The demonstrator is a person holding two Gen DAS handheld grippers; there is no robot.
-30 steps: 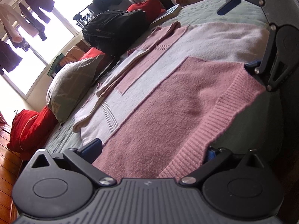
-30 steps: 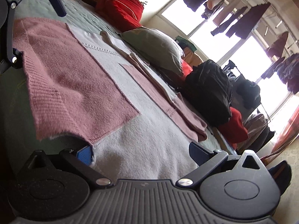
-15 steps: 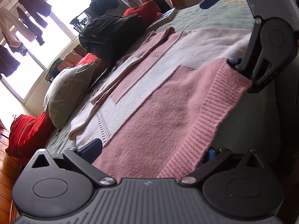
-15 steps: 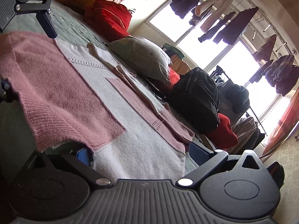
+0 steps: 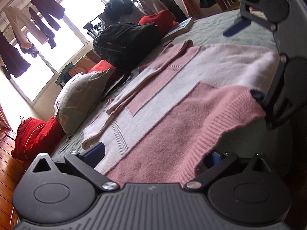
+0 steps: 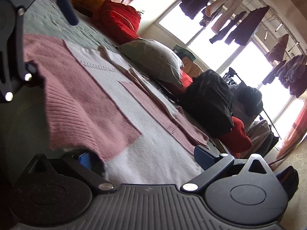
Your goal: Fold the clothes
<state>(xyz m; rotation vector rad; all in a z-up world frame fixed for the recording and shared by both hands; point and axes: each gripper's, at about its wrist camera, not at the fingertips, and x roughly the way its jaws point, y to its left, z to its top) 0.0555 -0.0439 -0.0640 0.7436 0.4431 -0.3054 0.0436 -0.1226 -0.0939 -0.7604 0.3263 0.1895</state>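
A pink and white knitted sweater lies flat on the green bedspread, sleeves folded in. Its pink ribbed hem is raised off the bed. My left gripper is open at one hem corner, with one finger under the hem and the other above the fabric. The left gripper also shows in the right wrist view. My right gripper is open at the other corner, one finger beneath the hem. The left wrist view shows the right gripper too.
Along the far side of the bed sit a grey-green pillow, a black backpack, red cushions and a book. Clothes hang at bright windows. Wooden floor lies beside the bed.
The pink hem has risen off the bedspread at both corners, carried on the lower fingers. Both grippers have moved up and slightly forward; their finger gaps look unchanged.
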